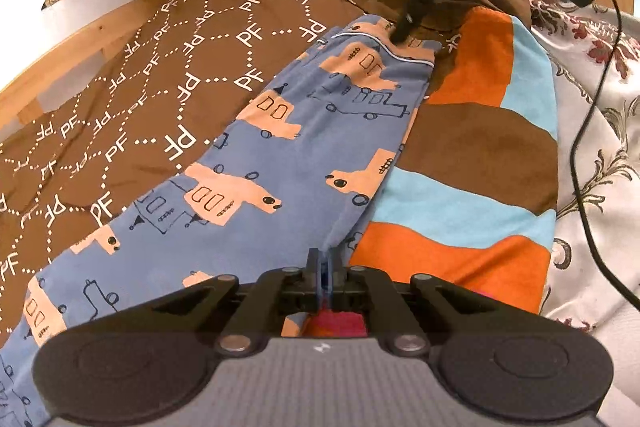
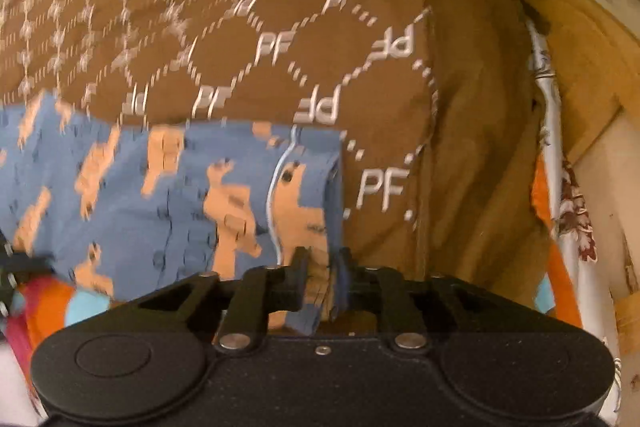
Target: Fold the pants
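The blue printed pants are lying across a brown bedspread. The left claw is pinching their edge tight, while the right claw is standing partly open around the cuff.

Right wrist view is motion-blurred; the pants print smears, its left end cut off.

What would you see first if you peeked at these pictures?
The blue pants with peach truck prints, lying across a brown blanket marked PF. The left gripper pinches the pants at one end; the right gripper has the cuff end between its fingers. A striped orange towel lies beside them.
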{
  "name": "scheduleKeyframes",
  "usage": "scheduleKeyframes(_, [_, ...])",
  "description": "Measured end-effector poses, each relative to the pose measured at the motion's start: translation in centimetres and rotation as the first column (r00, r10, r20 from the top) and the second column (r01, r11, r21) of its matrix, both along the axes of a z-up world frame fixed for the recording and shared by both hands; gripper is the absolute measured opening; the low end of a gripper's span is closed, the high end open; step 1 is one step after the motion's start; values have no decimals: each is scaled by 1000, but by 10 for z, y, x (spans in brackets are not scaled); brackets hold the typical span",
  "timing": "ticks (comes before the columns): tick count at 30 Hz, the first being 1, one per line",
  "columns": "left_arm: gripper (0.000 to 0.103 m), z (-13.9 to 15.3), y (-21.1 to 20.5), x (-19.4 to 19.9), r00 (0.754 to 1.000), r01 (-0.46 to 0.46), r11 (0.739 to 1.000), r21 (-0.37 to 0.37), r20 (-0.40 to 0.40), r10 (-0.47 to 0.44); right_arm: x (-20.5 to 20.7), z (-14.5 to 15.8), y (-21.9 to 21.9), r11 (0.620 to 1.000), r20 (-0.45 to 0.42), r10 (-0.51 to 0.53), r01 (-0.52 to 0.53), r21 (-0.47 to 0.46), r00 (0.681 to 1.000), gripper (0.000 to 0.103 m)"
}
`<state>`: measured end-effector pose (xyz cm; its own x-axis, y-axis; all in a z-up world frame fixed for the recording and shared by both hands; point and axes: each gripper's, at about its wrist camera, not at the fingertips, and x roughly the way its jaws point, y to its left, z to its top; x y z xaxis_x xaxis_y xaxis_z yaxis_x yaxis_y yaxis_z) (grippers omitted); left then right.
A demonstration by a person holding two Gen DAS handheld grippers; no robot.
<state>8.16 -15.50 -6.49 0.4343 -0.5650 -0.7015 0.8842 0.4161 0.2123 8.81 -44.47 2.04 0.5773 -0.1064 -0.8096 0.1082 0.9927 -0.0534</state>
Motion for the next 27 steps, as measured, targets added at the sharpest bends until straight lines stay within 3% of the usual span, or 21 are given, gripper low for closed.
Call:
scheduleKeyframes(1, [3,0,0,1,1000,-2,1000,-2,-6,2,1,7,-1,1000,24,3,-3,3,1000,34])
scheduleKeyframes(4, [3,-2,-1,3,1000,-7,1000,-7,-19,7,17,15,-5,1000,50,6,-6,9,999,35])
scheduleKeyframes(8, [4,-2,-1,1,1000,-9,1000,-5,-11,9,40,-2,-18,991,41,-40,35,129,998,32])
scheduleKeyframes(10, [4,-2,0,1,1000,-10,1000,-6,-8,10,44,-8,-16,985,48,-39,31,168,998,8])
scheduleKeyframes(16, [4,-2,-1,2,1000,-14,1000,-17,-14,14,33,14,9,998,192,62,-60,-16,979,4])
scheduleKeyframes(19, [4,-3,-1,2,1000,-14,1000,-17,-15,14,39,12,11,996,187,80,-69,-60,979,5])
scheduleKeyframes(21, [4,-3,-1,1,1000,-9,1000,-12,-11,9,45,-1,8,993,150,75,-60,-99,986,10])
scheduleKeyframes(22, [4,-3,-1,1,1000,-7,1000,-10,-11,7,46,-9,7,992,127,60,-45,-120,990,20])
scheduleKeyframes(23, [4,-2,-1,1,1000,-7,1000,-7,-11,7,44,-14,4,992,118,39,-24,-124,992,24])
scheduleKeyframes(27, [5,-1,1,2,1000,-4,1000,-7,-18,4,4,-10,-8,999,162,-39,43,-21,986,43])
